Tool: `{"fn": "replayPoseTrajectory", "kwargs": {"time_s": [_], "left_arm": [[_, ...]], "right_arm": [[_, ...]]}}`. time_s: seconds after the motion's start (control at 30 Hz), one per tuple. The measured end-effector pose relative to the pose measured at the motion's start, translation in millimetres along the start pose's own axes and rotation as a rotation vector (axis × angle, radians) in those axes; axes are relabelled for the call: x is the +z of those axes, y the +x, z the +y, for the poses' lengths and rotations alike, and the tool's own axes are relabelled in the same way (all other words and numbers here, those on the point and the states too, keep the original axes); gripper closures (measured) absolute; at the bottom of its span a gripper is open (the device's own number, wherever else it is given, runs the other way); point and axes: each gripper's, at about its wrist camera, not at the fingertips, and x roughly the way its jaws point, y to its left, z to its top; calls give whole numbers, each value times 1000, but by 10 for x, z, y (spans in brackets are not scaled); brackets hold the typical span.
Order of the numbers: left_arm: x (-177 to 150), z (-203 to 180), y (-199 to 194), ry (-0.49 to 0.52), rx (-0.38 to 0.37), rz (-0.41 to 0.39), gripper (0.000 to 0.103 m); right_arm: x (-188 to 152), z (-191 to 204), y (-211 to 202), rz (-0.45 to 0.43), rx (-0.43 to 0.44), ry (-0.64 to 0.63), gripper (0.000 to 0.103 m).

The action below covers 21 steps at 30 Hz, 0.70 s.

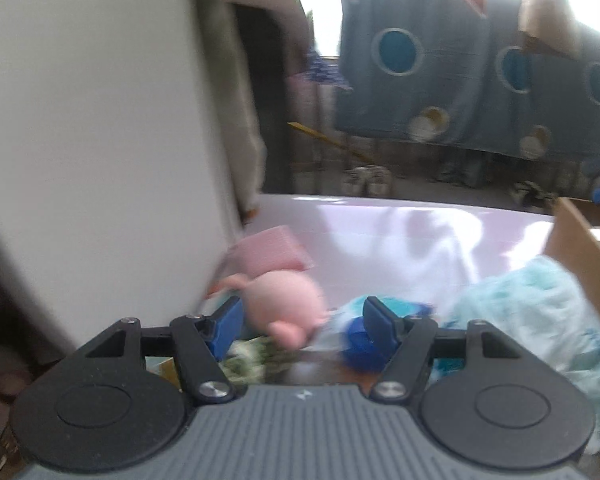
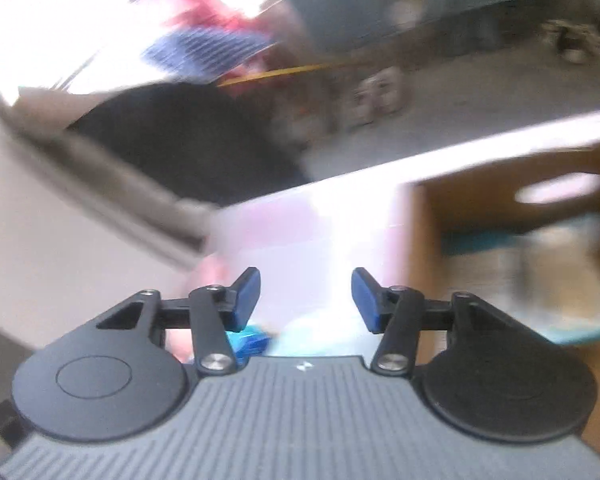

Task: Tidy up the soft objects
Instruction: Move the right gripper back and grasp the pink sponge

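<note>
Fingers: left gripper [image 1: 304, 320] apart, empty; right gripper [image 2: 306, 300] apart, empty
Surface [image 1: 380, 220]: pale pink, glossy
Room: blue dotted cloth [image 1: 440, 76] hanging; cardboard box [image 2: 480, 208] at right

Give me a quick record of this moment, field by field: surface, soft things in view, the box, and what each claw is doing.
surface: pale pink table
soft things: pink plush pig; pink sponge behind it; light blue cloth bundle
box: cardboard box, open, on the table's right side
left claw: open, the pig just ahead between its fingers, not gripped
right claw: open, nothing held
image quality: heavy motion blur, small details unclear
</note>
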Motion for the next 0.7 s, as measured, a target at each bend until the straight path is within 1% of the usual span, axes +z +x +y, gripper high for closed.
{"fn": "replayPoseTrajectory", "kwargs": {"time_s": [0.1,0.13,0.17,0.23,0.3,0.37,0.43,0.57,0.63,0.7], "left_arm": [[-88,261,21,-35,71,5,35],[-115,367,22,-51,93,8,35],[-141,483,23,-68,113,12,35],[-224,737,13,-105,151,22,35],[-314,997,27,-130,196,34,35],[-387,1221,48,-147,240,51,35],[-472,1451,69,-172,278,69,35],[-653,1838,116,-220,333,106,35],[-726,1962,169,-244,346,121,35],[-802,2089,186,-271,354,137,35]], "right_arm": [[27,513,540,95,73,-65,42],[25,679,743,123,83,-96,36],[11,861,964,153,87,-137,33],[-40,1170,1405,205,90,-213,24],[-100,1435,1869,250,77,-289,21],[-144,1645,2289,275,50,-343,21],[-139,1798,2702,280,1,-391,20],[-182,1907,3361,323,-59,-403,20],[-211,1951,3612,338,-99,-411,20],[-280,1863,3791,351,-128,-401,20]]}}
